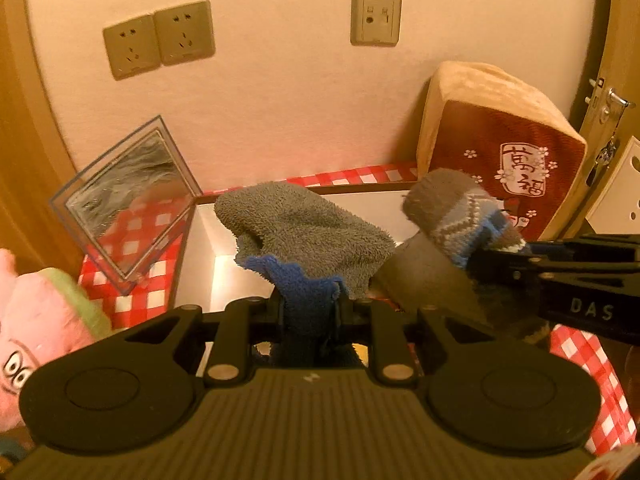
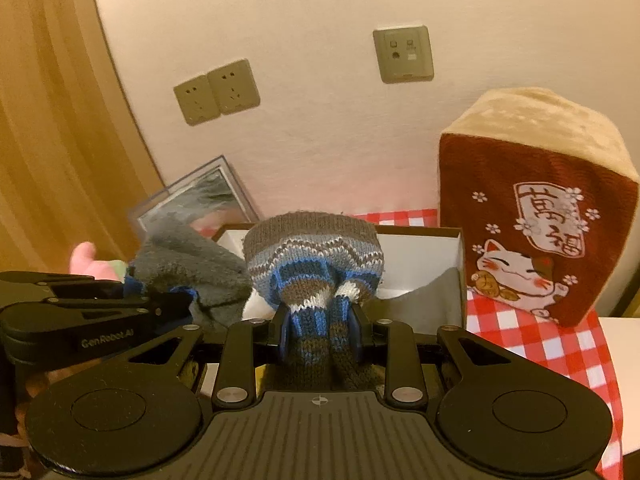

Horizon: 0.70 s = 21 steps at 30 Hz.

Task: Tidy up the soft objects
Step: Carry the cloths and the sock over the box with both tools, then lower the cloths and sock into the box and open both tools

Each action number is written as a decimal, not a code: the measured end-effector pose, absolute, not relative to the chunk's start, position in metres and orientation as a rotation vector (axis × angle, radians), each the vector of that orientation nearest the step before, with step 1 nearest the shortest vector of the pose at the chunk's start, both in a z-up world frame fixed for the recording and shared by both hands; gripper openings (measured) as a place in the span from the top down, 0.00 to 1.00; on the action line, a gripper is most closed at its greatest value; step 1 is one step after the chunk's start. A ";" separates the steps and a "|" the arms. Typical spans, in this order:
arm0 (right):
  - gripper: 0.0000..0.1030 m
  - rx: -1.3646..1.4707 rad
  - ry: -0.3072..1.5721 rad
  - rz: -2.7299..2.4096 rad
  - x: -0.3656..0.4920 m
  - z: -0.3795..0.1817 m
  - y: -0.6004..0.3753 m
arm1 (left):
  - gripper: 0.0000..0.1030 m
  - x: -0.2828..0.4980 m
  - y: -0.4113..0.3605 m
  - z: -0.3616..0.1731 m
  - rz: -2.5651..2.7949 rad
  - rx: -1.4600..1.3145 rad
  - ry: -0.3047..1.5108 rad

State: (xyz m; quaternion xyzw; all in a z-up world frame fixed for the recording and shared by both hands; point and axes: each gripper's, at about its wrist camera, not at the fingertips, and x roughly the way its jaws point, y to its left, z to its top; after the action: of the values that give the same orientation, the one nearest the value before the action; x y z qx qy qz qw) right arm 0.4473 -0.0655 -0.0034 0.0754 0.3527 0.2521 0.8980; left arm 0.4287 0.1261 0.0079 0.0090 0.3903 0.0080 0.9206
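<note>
My left gripper [image 1: 310,304] is shut on a fuzzy grey sock with a blue cuff [image 1: 304,232], which bulges up above the jaws. My right gripper [image 2: 320,322] is shut on a knitted brown, blue and white patterned sock [image 2: 316,258]. The two hang side by side over an open white-lined box [image 2: 420,240] on the red checked cloth. In the left wrist view the knitted sock [image 1: 460,216] and the right gripper [image 1: 484,264] show at the right. The grey sock [image 2: 188,264] shows at the left of the right wrist view, with the left gripper's body below it.
A brown and tan plush cushion with a lucky cat [image 2: 536,216] stands to the right of the box. A clear plastic lid [image 1: 128,204] leans against the wall at the left. A pink plush toy [image 1: 36,328] lies near left. Wall sockets [image 1: 160,40] sit above.
</note>
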 end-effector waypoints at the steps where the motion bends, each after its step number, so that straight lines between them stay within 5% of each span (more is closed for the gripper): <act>1: 0.72 0.154 0.738 0.518 0.453 -0.006 -0.063 | 0.82 0.434 0.127 0.005 0.013 0.017 0.808; 15: 0.72 0.165 0.822 0.455 0.507 -0.043 -0.052 | 0.80 0.494 0.132 -0.030 0.015 0.010 0.880; 18: 0.72 0.168 0.829 0.443 0.513 -0.047 -0.052 | 0.76 0.502 0.133 -0.034 0.021 0.016 0.884; 21: 0.72 0.175 0.834 0.433 0.518 -0.050 -0.052 | 0.58 0.507 0.135 -0.035 0.022 0.009 0.871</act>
State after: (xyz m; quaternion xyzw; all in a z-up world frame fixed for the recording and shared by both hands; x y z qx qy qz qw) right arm 0.5185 -0.0516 -0.0498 0.0841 0.4012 0.2082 0.8880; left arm 0.5069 0.1348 -0.0346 0.0042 0.4217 0.0108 0.9067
